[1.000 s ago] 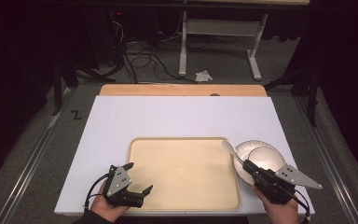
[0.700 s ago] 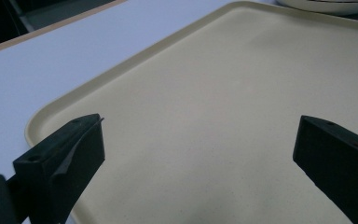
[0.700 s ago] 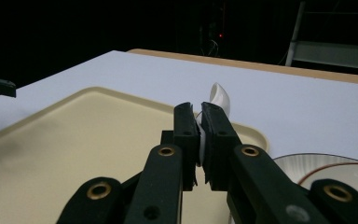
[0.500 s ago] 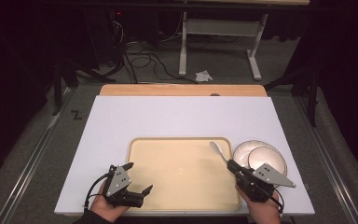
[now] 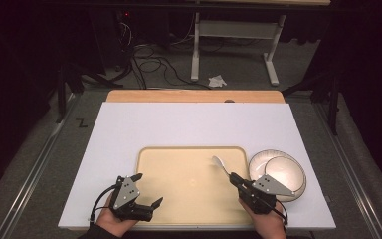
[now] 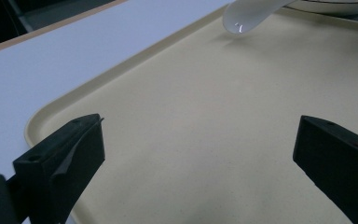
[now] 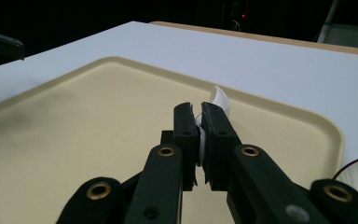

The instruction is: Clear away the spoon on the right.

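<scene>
Two grippers sit at the near edge of the table: the left gripper, jaws spread wide with nothing between them, hangs over the near left corner of the tray, and the right gripper has its jaws pressed together on the handle of a white spoon. The spoon is over the right part of the tray, its long axis running away from the person and slightly left, bowl at the far end, handle end pinched between the jaws; whether the bowl touches the tray cannot be told. Just right of the tray sits a white plate. The beige tray lies on a white board, with a strip of wood along its far edge. Beyond that are grey floor, black cables, a white frame and a crumpled paper in a dark room.
</scene>
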Demonstrator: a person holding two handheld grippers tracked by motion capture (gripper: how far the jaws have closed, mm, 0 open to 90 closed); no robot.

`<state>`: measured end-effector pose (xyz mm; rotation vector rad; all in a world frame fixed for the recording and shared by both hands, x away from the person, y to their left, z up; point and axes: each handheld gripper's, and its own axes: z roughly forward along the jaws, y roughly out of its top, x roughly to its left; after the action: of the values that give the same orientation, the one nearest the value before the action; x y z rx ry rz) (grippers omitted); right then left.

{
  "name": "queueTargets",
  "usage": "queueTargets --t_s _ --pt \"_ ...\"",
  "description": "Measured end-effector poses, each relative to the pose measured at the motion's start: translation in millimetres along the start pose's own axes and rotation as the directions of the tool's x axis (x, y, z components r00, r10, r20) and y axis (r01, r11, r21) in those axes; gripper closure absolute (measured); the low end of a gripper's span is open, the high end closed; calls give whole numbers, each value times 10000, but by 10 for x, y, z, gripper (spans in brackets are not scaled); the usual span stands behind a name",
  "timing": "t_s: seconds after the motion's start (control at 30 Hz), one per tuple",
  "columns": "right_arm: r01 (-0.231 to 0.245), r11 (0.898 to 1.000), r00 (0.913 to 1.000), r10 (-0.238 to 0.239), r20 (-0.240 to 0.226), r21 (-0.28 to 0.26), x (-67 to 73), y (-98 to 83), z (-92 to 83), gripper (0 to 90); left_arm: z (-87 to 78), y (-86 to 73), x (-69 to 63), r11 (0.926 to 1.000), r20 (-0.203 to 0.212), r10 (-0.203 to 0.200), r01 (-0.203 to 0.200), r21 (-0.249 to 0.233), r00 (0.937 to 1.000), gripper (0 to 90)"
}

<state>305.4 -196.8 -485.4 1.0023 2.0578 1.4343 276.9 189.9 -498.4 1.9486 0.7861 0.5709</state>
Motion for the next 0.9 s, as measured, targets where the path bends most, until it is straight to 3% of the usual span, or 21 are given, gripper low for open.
queueTargets --t_s 0.6,0.7,0.9 --pt "106 9984 9999 -105 -24 559 21 -110 -13 854 -3 -2 -9 10000 -13 62 -62 37 10000 28" --pt "51 9985 10000 -53 30 536 -5 -106 -30 749 -3 -2 -10 9999 3 84 -84 57 10000 28" --pt "-138 9990 9999 134 98 423 -48 -92 -66 747 1 -1 -14 9999 3 99 -99 74 10000 28"
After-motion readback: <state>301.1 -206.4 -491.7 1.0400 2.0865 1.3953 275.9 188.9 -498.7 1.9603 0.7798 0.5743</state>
